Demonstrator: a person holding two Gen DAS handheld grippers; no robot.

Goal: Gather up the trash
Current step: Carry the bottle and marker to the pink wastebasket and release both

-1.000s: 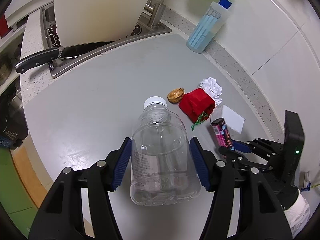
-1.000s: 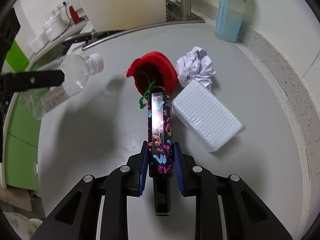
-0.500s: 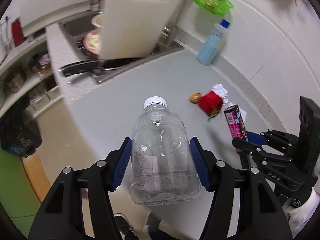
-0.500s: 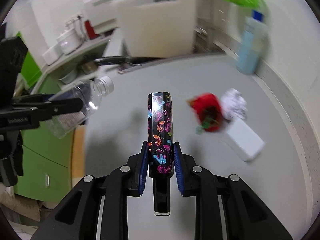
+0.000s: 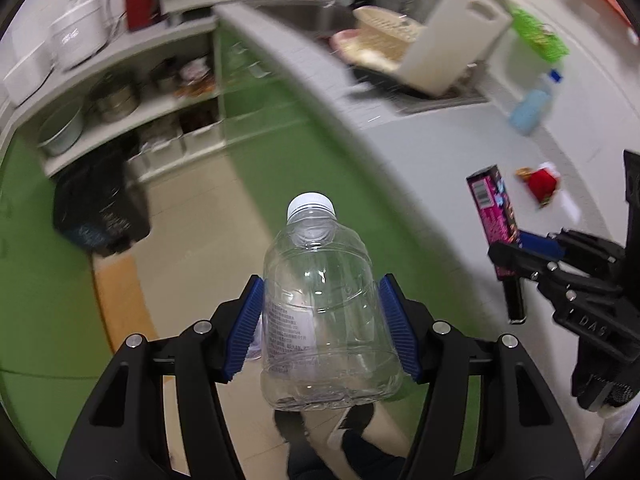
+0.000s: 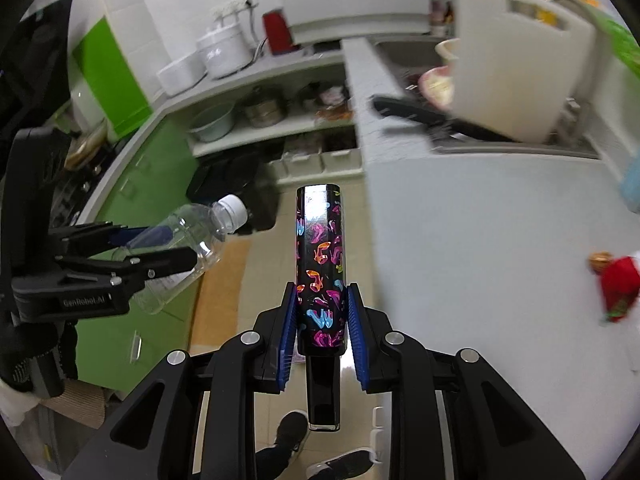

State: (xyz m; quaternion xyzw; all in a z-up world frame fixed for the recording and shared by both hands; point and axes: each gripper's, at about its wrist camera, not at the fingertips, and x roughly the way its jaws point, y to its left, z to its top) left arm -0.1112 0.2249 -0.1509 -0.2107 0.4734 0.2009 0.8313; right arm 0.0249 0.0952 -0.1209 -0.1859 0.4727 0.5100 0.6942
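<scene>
Two loads are in hand: the left gripper [image 5: 320, 322] clenches a clear bottle [image 5: 326, 312], cap forward, and the right gripper [image 6: 322, 330] pinches a patterned box [image 6: 319, 268] lengthwise. The black bin [image 5: 98, 210] stands on the floor ahead-left (nearer the left gripper), nothing visibly between. A red scrap [image 6: 620, 290] lies on the counter [image 6: 480, 248].

The bottle [image 5: 324, 304] is clear with a white cap, and the pads [image 5: 248, 324] that squeeze it are blue on a black gripper. The long box [image 6: 319, 272] is black with pink, blue and orange shapes all over. Far right, on the grey counter [image 6: 480, 232], lies a red wrapper [image 6: 620, 284], and the cupboards [image 5: 48, 240] are green.
</scene>
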